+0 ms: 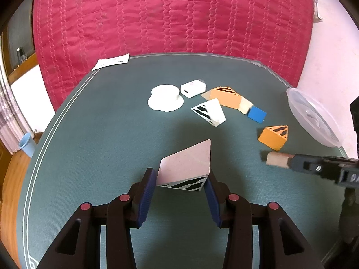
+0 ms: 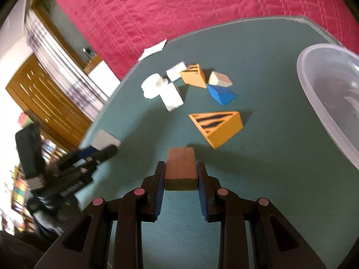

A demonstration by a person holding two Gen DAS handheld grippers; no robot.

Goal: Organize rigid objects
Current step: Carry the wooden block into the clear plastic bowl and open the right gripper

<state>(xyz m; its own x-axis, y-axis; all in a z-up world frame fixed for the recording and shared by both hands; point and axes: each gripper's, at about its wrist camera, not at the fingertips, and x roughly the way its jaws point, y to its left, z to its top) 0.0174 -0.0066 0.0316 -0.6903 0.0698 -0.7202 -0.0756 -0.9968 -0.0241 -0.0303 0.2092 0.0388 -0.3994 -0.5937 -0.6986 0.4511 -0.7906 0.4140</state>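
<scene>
Gripping a white wedge (image 1: 186, 168) between left tool (image 1: 181, 179) pads, right tool (image 2: 181, 174) clenched on wooden block (image 2: 181, 168)

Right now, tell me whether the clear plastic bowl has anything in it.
Cannot tell. The clear plastic bowl stands at the table's right edge; no block shows inside, but its walls are hazy and part lies out of frame.

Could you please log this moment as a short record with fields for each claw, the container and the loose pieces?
left claw: shut on white striped wedge
right claw: shut on brown wooden block
container: clear plastic bowl, at the table's right edge, contents unclear
loose pieces: orange wedge, blue wedge, white disc, small white box
surface: green table
</scene>
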